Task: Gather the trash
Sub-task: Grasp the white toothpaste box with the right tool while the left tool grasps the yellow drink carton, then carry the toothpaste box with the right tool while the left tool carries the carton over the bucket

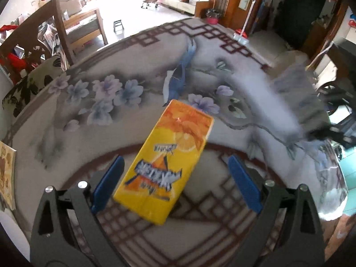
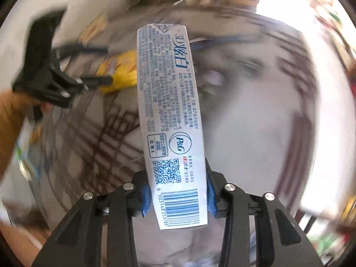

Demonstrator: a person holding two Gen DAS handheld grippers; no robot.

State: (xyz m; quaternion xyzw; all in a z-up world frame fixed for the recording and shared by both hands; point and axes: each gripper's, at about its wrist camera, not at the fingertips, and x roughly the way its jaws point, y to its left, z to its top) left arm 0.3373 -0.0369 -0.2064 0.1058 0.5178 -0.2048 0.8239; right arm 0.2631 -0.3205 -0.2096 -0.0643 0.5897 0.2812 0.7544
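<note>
Far left in the left wrist view: dark wooden chair (image 1: 55,29) with a floral cushion (image 1: 33,82) behind the rim of the round table (image 1: 55,115), covered in a grey cloth printed with purple flowers, a blue bird and brown lattice bands. At centre: flat yellow and orange cardboard box with citrus print (image 1: 165,158), lying on the cloth between the blue-padded fingers (image 1: 109,183) of the left gripper (image 1: 175,182), spread wide, left pad just beside or touching the box edge, right pad apart from it. To the right: long white carton (image 1: 267,109), blurred, raised above the cloth. Beyond the table: red and white mop (image 1: 241,34) against the wall.

In the right wrist view, at left: left gripper (image 2: 104,66) again, reaching toward the yellow box (image 2: 120,71) on the table (image 2: 255,111). At centre: the long white cardboard carton with blue print, QR code and barcode (image 2: 171,120), clamped near its barcode end between the blue pads (image 2: 145,200) of the right gripper (image 2: 178,195), closed tight on both sides, carton pointing away above the cloth, surroundings smeared with blur
</note>
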